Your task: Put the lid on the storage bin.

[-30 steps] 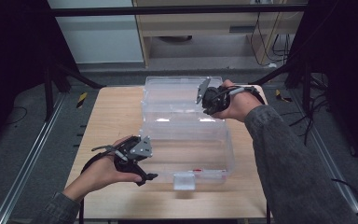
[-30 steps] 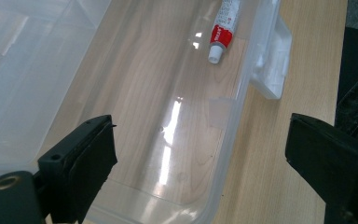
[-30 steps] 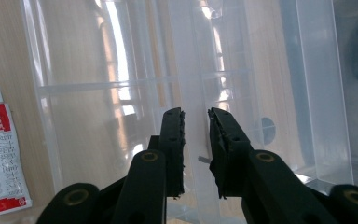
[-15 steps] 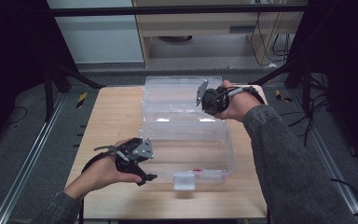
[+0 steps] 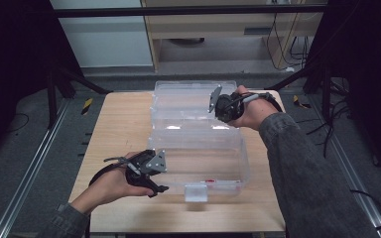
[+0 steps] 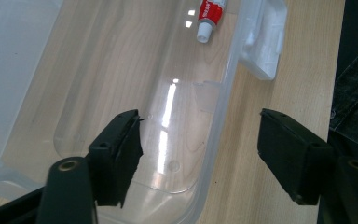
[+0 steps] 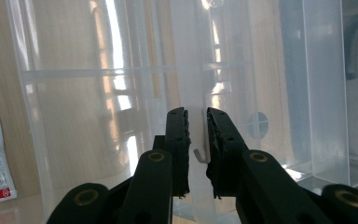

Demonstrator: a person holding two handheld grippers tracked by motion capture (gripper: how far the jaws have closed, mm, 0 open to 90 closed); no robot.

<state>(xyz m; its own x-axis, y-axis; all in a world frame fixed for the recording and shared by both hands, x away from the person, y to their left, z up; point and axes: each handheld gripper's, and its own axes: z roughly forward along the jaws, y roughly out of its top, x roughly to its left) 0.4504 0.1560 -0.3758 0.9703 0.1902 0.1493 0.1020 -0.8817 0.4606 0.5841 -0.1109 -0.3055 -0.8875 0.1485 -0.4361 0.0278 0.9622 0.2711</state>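
Clear plastic box [image 5: 198, 148] sat mid-frame on the wooden table [image 5: 119, 124], lid open toward the top, a red-and-white tube [image 6: 208, 18] inside near the front latch [image 5: 195, 192]. Right gripper [image 5: 217, 105], upper right of centre, was clamped on a translucent box wall [image 7: 193, 70]. Left gripper [image 5: 155, 182], lower left, had jaws spread wide straddling the box's front rim [image 6: 223, 116], gripping nothing.

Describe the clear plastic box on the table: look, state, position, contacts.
The box is clear, glossy plastic with a white latch tab on its near edge. It lies open on the wooden table, its lid spread toward the far side. A red-and-white tube lies inside. The right hand-held gripper is shut on a thin clear wall of it; the left hand-held gripper straddles its rim, open.
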